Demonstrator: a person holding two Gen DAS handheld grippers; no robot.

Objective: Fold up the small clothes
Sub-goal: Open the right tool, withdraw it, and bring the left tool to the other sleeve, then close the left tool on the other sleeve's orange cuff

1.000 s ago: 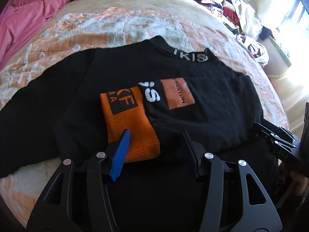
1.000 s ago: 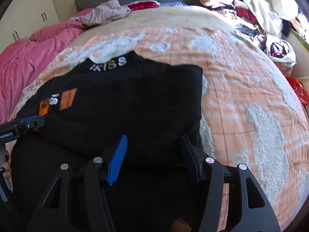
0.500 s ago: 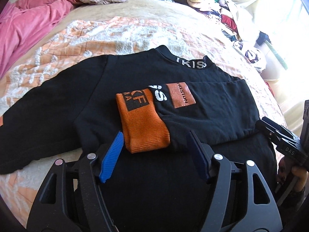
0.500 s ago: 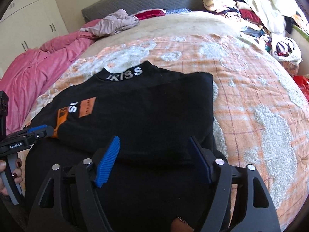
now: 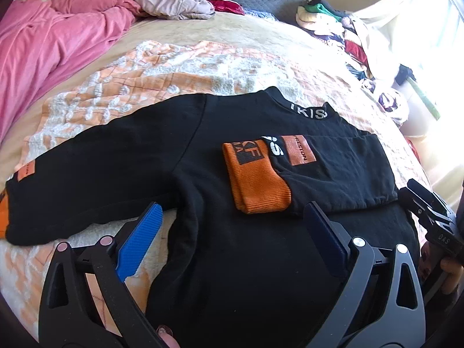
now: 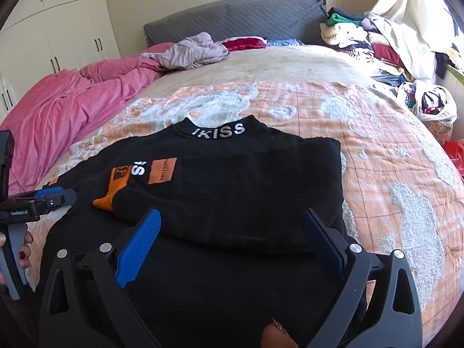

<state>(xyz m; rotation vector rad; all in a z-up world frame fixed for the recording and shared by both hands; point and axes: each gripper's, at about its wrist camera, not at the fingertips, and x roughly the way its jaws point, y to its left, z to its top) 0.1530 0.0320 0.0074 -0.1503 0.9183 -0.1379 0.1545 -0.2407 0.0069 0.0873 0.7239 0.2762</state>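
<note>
A black sweatshirt (image 5: 232, 246) lies flat on the bed, with an "IKISS" collar at the far end. Its right sleeve (image 5: 333, 165) is folded across the chest and ends in an orange cuff (image 5: 258, 185). The other sleeve (image 5: 95, 174) lies spread out to the left. My left gripper (image 5: 232, 226) is open and empty, over the lower body of the sweatshirt. My right gripper (image 6: 232, 232) is open and empty, over the hem below the folded sleeve (image 6: 246, 191). Each gripper also shows at the edge of the other's view.
The sweatshirt rests on an orange and white patterned blanket (image 6: 391, 174). A pink duvet (image 6: 72, 101) lies at the left. A pile of clothes (image 6: 377, 43) sits at the far right by the grey headboard (image 6: 232, 20). White wardrobes (image 6: 58, 34) stand at the left.
Both grippers have pulled back and risen from the sweatshirt, and their jaws have opened wider. The left gripper has swung left, so the spread left sleeve is now in view.
</note>
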